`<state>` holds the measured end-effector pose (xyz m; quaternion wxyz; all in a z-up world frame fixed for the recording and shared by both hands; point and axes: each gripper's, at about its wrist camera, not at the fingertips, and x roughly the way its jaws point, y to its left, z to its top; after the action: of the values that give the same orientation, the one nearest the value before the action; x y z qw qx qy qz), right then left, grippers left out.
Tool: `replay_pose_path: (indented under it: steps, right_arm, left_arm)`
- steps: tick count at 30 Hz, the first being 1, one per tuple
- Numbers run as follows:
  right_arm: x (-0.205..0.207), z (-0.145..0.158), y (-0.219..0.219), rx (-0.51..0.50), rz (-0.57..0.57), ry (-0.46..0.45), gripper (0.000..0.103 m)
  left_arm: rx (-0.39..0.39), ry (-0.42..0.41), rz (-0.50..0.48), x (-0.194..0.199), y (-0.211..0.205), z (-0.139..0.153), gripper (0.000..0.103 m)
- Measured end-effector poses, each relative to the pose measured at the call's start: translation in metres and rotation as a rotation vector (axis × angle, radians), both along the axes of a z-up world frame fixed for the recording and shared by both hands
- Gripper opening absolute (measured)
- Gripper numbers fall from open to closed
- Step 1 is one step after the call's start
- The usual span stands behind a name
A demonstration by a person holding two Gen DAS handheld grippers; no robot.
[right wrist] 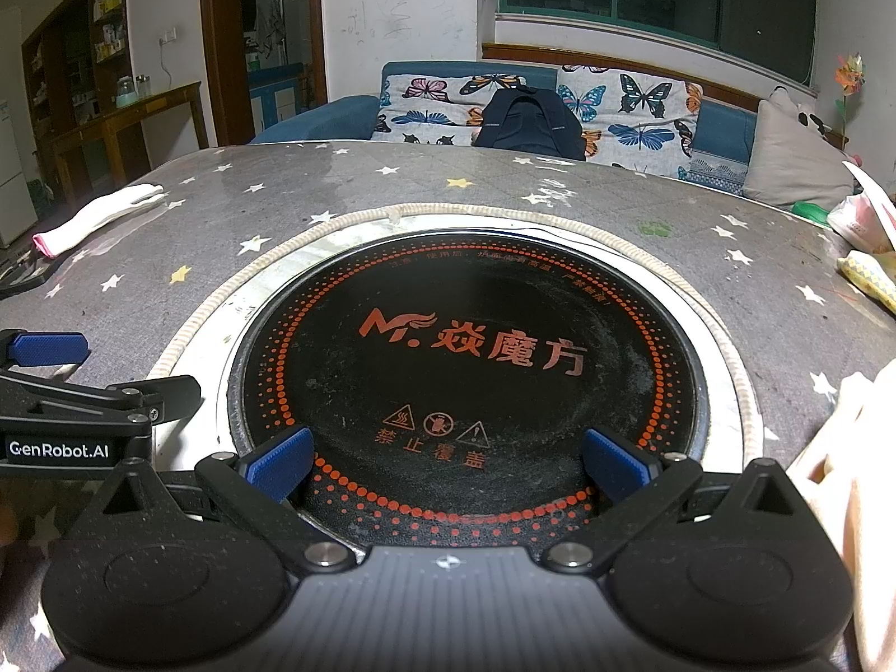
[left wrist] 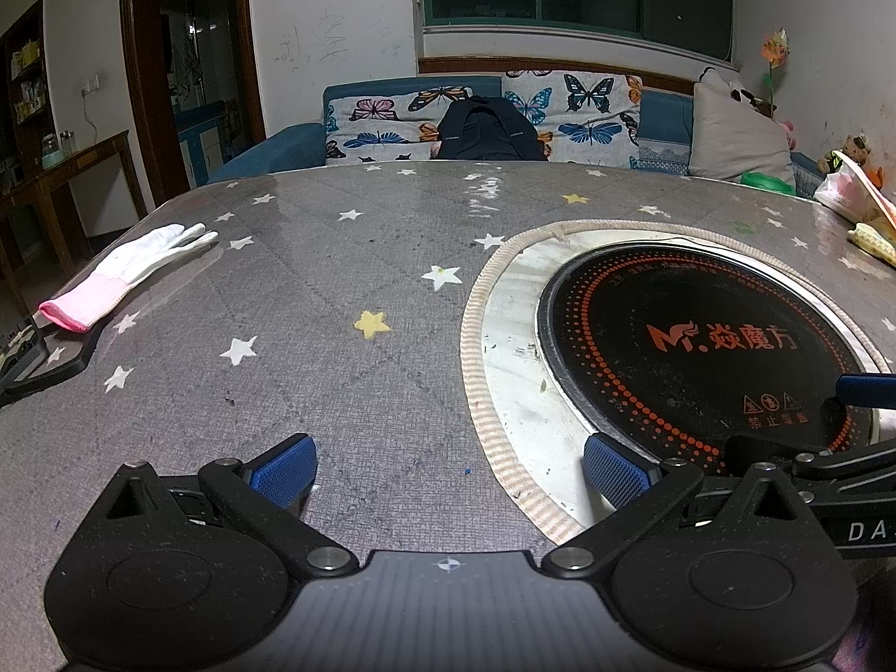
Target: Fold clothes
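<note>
A big round table [right wrist: 392,190] fills the room in front of me, covered in a grey star-print cloth [left wrist: 336,291] under a clear sheet. The black induction cooktop [right wrist: 465,358] sunk into its middle, with orange lettering and a dotted ring, is my marker for everything else. Beyond the cooktop, past the table's far edge, stands a blue sofa [right wrist: 325,117] with a butterfly-print cover [right wrist: 633,106], and a dark garment [right wrist: 529,123] lies bunched against that cover, well apart from both tools. A grey cushion [right wrist: 795,162] leans at the sofa's end, right of the cooktop. At the near right of the cooktop, a pale cream cloth [right wrist: 845,476] drapes over the table edge; what sort of clothing it is I cannot tell.

The right gripper [right wrist: 448,462] hangs over the cooktop's near rim, blue pads spread wide with nothing between them. The left gripper [left wrist: 448,470] sits just left of the cooktop over the star cloth, likewise spread wide and holding nothing. Far left of the cooktop, near the table edge, a white glove [left wrist: 134,269] with a pink cuff lies flat.
</note>
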<state>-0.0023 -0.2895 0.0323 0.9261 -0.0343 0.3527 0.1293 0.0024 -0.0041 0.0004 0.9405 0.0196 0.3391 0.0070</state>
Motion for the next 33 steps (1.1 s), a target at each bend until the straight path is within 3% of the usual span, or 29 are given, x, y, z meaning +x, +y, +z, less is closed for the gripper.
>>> replay_pose_path:
  steps: [14,33]
  right_arm:
    - [0.0,0.0,0.003,-0.017,0.005,0.0,0.103]
    - [-0.073,0.032,-0.039,-0.008,0.011,-0.063,0.103]
  left_arm:
    - [-0.006,0.001,-0.01,-0.004,0.001,0.002,0.103]
    - [-0.026,0.069,-0.15,-0.034,-0.051,0.02,0.103]
